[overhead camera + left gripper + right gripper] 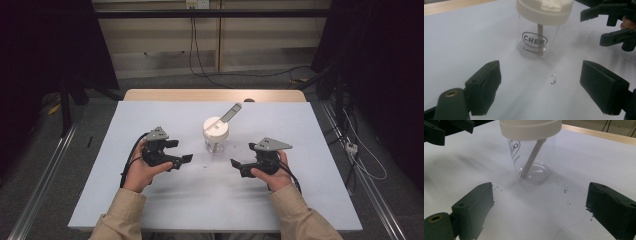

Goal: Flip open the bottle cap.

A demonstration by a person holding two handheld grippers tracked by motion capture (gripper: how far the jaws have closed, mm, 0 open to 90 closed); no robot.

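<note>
Both tools are spread wide and hold nothing. From above, the left tool [181,151] sits in the person's left hand [142,170] on the near left of the counter [125,130], its jaws pointing right toward the middle. The right tool [239,159] sits in the right hand [272,175] across from it, jaws pointing left. Neither touches anything on the white surface.

Between them and a little farther back stands a clear jar [216,136] with a cream lid [216,128], upright on the counter. A grey-beige handle [231,112] sticks out through the lid and leans to the back right. In the left gripper view the jar [537,37] stands ahead of the open jaws, apart from them, with black lettering reading "CHER" on its glass, and the right tool [612,27] shows at the upper right, also open. In the right gripper view the jar [531,160] stands ahead between the jaws, untouched, and a thin stick [532,158] slants inside it down to the bottom. A few dark specks [553,80] lie on the counter just in front of the jar.
</note>
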